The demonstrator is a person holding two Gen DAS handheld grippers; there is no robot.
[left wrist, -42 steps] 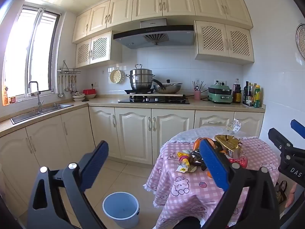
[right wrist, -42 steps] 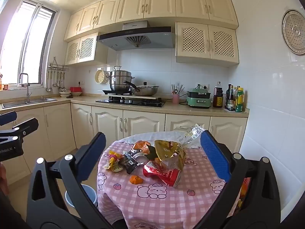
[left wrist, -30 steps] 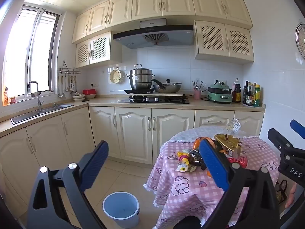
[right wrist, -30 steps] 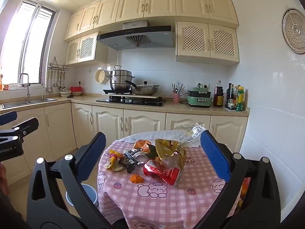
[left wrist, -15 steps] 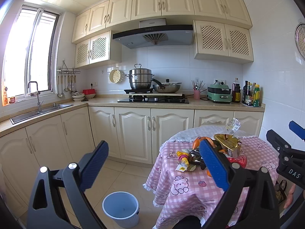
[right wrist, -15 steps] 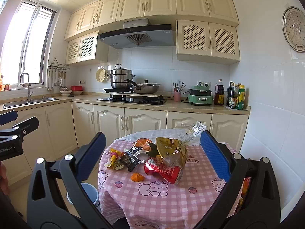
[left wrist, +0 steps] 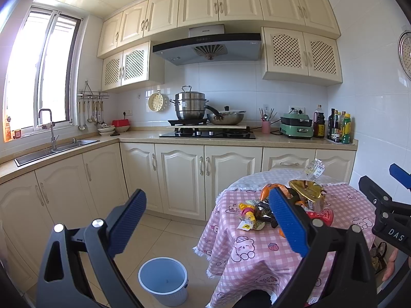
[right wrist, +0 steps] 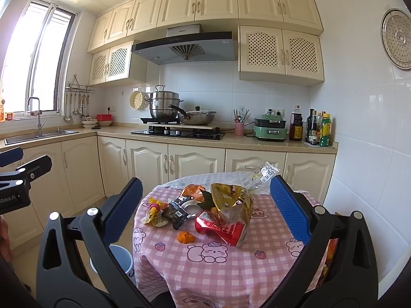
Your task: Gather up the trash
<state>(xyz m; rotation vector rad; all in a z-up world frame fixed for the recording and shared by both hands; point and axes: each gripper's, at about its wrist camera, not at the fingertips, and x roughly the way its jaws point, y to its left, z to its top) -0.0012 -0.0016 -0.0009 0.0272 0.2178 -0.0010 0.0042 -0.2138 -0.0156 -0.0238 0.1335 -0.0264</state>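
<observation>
A heap of trash lies on a round table with a pink checked cloth [right wrist: 221, 264]: a crushed red can [right wrist: 221, 228], a gold foil bag [right wrist: 232, 200], a black wrapper [right wrist: 177, 213], a yellow wrapper [right wrist: 154, 211], an orange peel [right wrist: 185, 236] and a clear plastic wrapper [right wrist: 262, 174]. My right gripper [right wrist: 205, 215] is open, held well short of the heap. My left gripper [left wrist: 208, 222] is open too, left of the table [left wrist: 257, 254], over the floor. A pale blue bin [left wrist: 164, 281] stands on the floor by the table.
Cream cabinets run along the back and left walls, with a sink [left wrist: 56, 150], a hob [left wrist: 208, 134] carrying pots, a green cooker [left wrist: 296, 127] and bottles [left wrist: 339, 128]. Tiled floor lies between the table and the cabinets. A white tiled wall closes the right side.
Both grippers have drifted slightly; the views are almost unchanged and both jaws stay open.
</observation>
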